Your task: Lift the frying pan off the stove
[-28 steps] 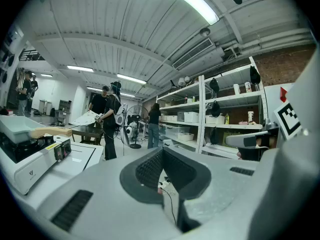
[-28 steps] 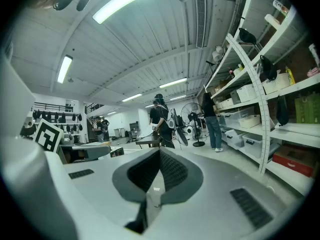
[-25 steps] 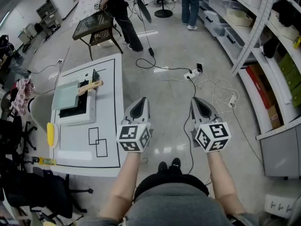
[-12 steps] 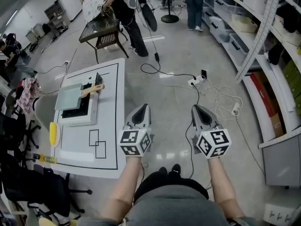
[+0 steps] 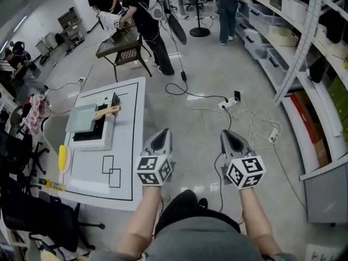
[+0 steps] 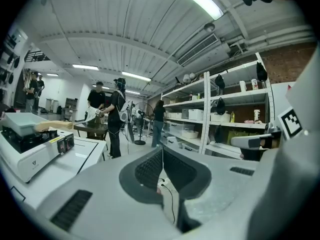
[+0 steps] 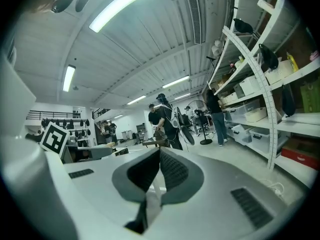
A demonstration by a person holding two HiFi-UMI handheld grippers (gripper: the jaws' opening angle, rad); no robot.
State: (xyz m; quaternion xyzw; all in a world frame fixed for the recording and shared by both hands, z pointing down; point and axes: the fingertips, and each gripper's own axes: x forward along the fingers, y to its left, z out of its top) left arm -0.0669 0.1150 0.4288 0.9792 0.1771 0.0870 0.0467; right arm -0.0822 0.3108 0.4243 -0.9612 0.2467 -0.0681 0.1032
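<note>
The left hand-held gripper (image 5: 162, 135) is clenched tight, with nothing between its jaws. The right hand-held gripper (image 5: 229, 135) is clenched the same way and is empty too. Both are held out level in front of the person, over the bare floor (image 5: 196, 107), just beside the edge of the white tabletop (image 5: 128, 145). The frying pan (image 5: 81, 117) is a pale square pan with a wooden handle (image 5: 107, 111). It sits on top of the white stove (image 5: 100, 140) at the far left part of the tabletop, well apart from both grippers. So I think the job has not begun yet. What is left is everything: reach over to the pan, take hold of it, most likely by the handle, and lift it up off the stove. As for writing, the marker cubes (image 5: 154, 170) on the grippers show only black and white square shapes, not words. The stove has a small dark mark on its side, but it is too tiny to read. A yellow strip (image 5: 51, 185) at the near edge of the tabletop may have print, and I cannot read that either.
</note>
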